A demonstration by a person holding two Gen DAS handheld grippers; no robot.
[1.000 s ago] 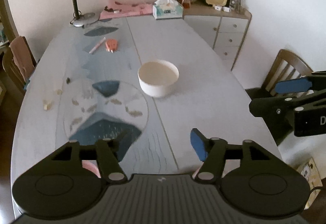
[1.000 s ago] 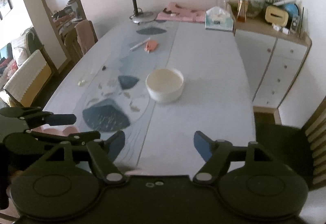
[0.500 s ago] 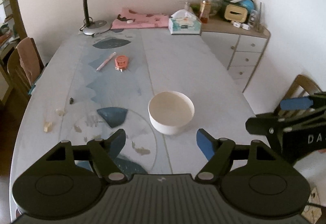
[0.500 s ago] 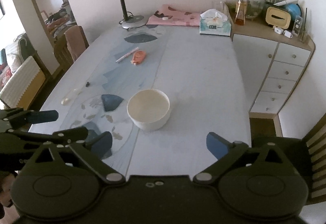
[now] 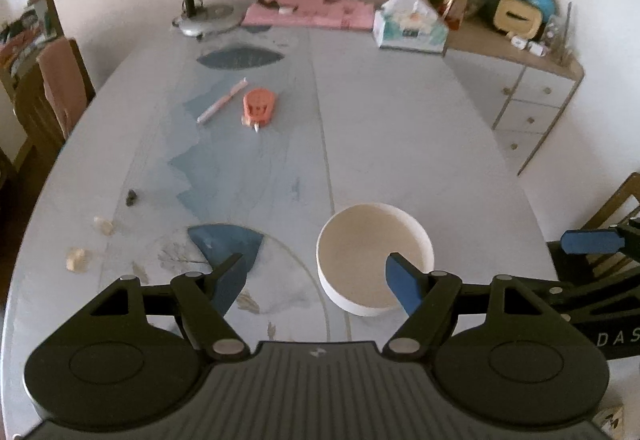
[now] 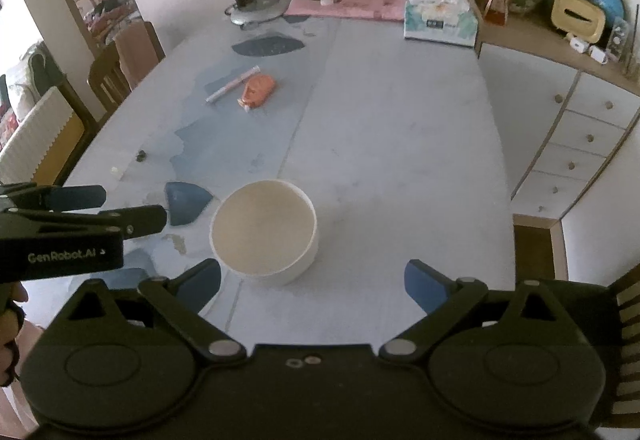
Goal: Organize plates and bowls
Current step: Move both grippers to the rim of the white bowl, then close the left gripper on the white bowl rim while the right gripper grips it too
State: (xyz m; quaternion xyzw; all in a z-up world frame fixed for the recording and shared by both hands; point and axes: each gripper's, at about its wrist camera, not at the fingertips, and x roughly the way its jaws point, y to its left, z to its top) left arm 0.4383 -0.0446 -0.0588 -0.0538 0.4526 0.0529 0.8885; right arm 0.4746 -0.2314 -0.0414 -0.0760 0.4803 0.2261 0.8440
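Note:
A white round bowl (image 5: 375,257) stands empty and upright on the pale blue oval table (image 5: 392,128). It also shows in the right wrist view (image 6: 265,231). A clear glass plate (image 5: 280,280) with a blue printed pattern lies flat to the bowl's left, partly hidden by my left gripper. My left gripper (image 5: 316,282) is open and empty; its right fingertip overlaps the bowl's near rim in view. My right gripper (image 6: 314,286) is open and empty, just short of the bowl. The left gripper also shows in the right wrist view (image 6: 80,208), left of the bowl.
A pink pen (image 5: 222,106) and an orange object (image 5: 259,106) lie mid-table. A desk lamp (image 5: 204,16), pink cloth (image 5: 312,10) and tissue box (image 5: 410,28) stand at the far end. A drawer cabinet (image 6: 568,112) is at the right, chairs at the left (image 6: 116,68).
Both grippers have moved forward over the table toward the bowl, which now sits close in front of their fingertips. The bowl and plate have not moved.

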